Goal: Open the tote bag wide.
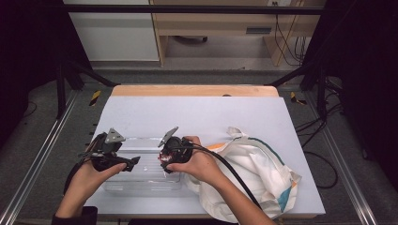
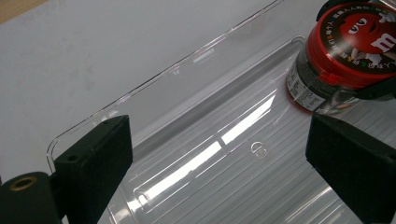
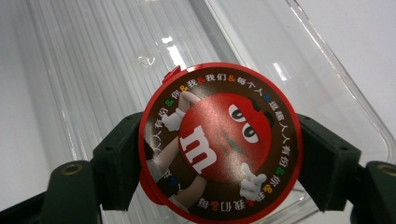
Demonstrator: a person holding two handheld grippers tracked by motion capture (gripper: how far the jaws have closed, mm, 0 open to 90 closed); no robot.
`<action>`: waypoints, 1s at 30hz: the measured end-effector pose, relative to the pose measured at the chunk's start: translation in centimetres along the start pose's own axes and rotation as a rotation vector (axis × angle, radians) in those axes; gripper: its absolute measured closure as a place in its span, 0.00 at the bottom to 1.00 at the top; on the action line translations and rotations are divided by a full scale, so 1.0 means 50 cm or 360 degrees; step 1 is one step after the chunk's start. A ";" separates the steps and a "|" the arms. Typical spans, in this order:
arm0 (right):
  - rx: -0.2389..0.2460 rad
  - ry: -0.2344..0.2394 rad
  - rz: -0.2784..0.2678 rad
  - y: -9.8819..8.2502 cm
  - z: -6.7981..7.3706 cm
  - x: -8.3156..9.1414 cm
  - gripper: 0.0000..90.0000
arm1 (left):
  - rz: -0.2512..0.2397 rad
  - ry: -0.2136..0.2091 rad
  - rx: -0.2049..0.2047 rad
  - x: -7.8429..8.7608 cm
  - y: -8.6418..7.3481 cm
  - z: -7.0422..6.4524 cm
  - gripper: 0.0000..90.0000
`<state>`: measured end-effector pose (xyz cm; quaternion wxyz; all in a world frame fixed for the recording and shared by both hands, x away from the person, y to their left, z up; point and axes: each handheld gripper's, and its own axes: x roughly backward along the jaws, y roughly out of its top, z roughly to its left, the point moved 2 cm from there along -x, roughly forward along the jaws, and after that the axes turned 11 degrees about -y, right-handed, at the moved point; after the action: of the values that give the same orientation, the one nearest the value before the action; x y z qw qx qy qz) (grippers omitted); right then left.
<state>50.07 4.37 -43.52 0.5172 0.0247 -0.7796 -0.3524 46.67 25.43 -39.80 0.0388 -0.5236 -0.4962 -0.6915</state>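
- The right gripper (image 3: pixel 219 154) clamps a round red-lidded candy tub (image 3: pixel 219 144) between its 2 jaws, pads pressed to the sides of the tub — the load sits directly ahead of the gripper's camera, lid facing it.
- Below the tub lies a clear plastic tray (image 3: pixel 93 70); from the left gripper view the tub (image 2: pixel 345 56) stands just above the ribbed tray floor or touches it — which, the pictures do not settle.
- The left gripper (image 2: pixel 219 154) holds nothing, jaws spread wide over the tray's near end, with the tub ahead and to its right.
- Progress, as a judgement: the tub has reached the tray but is not yet let go; release and withdrawal remain.
- A white cloth bag (image 1: pixel 253 173) slumps beyond the right hand (image 1: pixel 199 164), on the side away from the tray.
- Lid print: a large white "m" on a red cartoon candy character, ringed by Chinese characters and "&" signs.
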 end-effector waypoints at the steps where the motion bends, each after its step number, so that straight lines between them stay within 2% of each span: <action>1: 0.0011 -0.0004 -0.0001 0.000 0.001 0.001 0.27 | -0.0007 0.0004 0.0005 0.000 0.000 0.000 0.08; 8: -0.0006 -0.0019 -0.0019 0.001 -0.001 0.009 0.19 | -0.0014 0.0002 0.0021 0.004 -0.003 0.004 0.08; 14: 0.0012 -0.0004 -0.0019 0.001 0.003 0.018 0.15 | -0.0016 0.0004 0.0028 0.005 -0.005 0.008 0.08; 19: 0.0045 -0.0001 -0.0051 0.004 0.007 0.028 0.14 | -0.0024 0.0003 0.0028 0.009 -0.005 0.010 0.08; 22: 0.0057 -0.0044 -0.0085 0.005 0.005 0.043 0.11 | -0.0019 0.0007 0.0031 0.010 -0.006 0.012 0.08; 24: 0.0046 -0.0046 -0.0116 0.004 -0.001 0.056 0.11 | -0.0024 0.0009 0.0031 0.010 -0.006 0.013 0.08; 30: -0.0036 -0.0048 -0.0240 -0.002 -0.021 0.115 0.11 | -0.0019 0.0001 0.0038 0.009 -0.006 0.014 0.08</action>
<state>48.21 1.42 -38.82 0.4776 0.0723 -0.7792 -0.3994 46.75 26.31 -39.67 0.0410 -0.5199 -0.5077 -0.6858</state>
